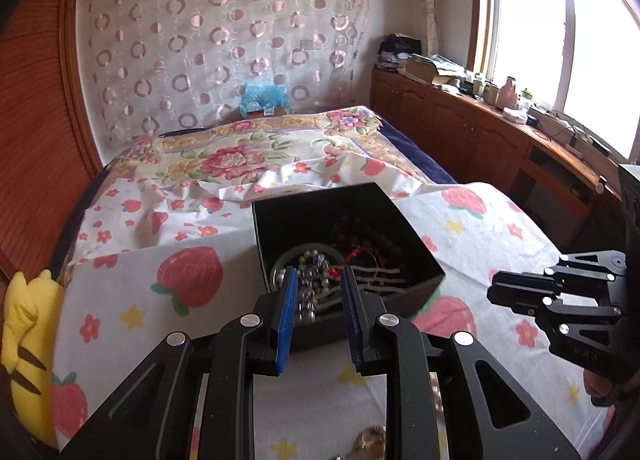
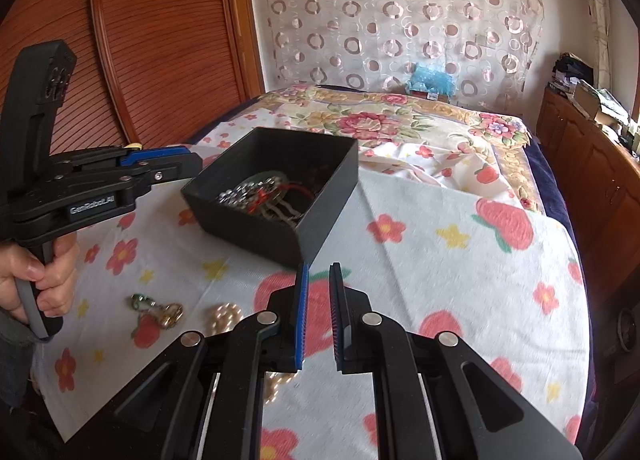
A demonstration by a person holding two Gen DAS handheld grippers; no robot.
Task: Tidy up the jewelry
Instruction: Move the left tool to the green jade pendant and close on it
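A black open box (image 1: 416,244) stands on a strawberry-print cloth (image 1: 160,324) on the bed. It holds silver beads (image 1: 312,264), dark bead strings and a red cord. My left gripper (image 1: 320,280) hovers over the box's near rim, jaws a little apart, nothing between the pads. In the right wrist view the left gripper (image 2: 198,160) reaches the box (image 2: 332,188) from the left. My right gripper (image 2: 318,272) sits just short of the box's near corner, almost shut and empty. A pearl strand (image 2: 224,316) and a gold-and-green trinket (image 2: 158,308) lie loose on the cloth.
A yellow plush toy (image 1: 24,340) sits at the cloth's left edge. A floral quilt (image 1: 240,148) is rumpled behind the box. Wooden cabinets (image 1: 460,128) with clutter run under the window on the right. A hand (image 2: 40,272) grips the left gripper's handle.
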